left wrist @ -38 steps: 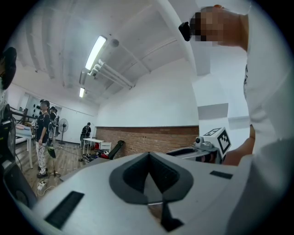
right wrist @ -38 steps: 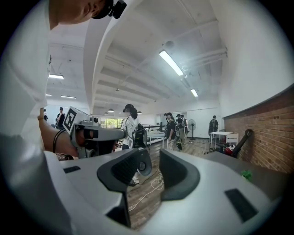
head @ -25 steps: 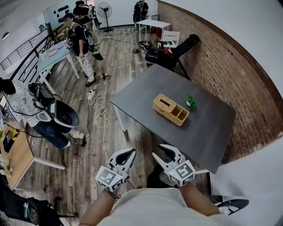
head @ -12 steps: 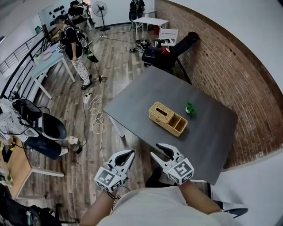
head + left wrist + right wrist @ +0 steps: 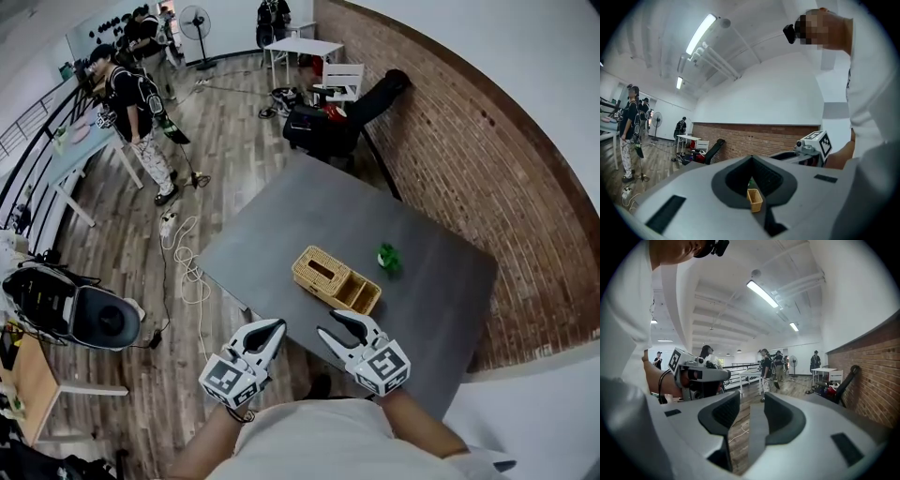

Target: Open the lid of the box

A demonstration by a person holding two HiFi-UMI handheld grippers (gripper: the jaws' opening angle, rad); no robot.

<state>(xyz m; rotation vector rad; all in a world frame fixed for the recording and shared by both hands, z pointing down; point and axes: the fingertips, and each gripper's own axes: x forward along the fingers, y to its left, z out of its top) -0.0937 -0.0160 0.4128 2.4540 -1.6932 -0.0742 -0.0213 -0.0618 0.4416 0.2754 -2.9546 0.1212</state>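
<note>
A woven tan box (image 5: 336, 279) lies on the grey table (image 5: 441, 281), its slotted lid on the left half and open compartments on the right. Both grippers hover off the table's near edge, short of the box and apart from it. My left gripper (image 5: 269, 334) has its jaws together; in the left gripper view the box (image 5: 754, 200) shows small through the hollow between its jaws (image 5: 751, 161). My right gripper (image 5: 342, 324) is open, its jaws have just been opening, and nothing is between them (image 5: 752, 411).
A small green object (image 5: 387, 258) sits on the table behind the box. A brick wall (image 5: 450, 150) runs along the right. A black office chair (image 5: 98, 319), a floor cable (image 5: 183, 267) and people (image 5: 131, 103) are to the left; bags (image 5: 314, 127) lie beyond the table.
Both grippers have moved forward toward the table. The box and table now lie closer in the head view. Nothing has been taken hold of.
</note>
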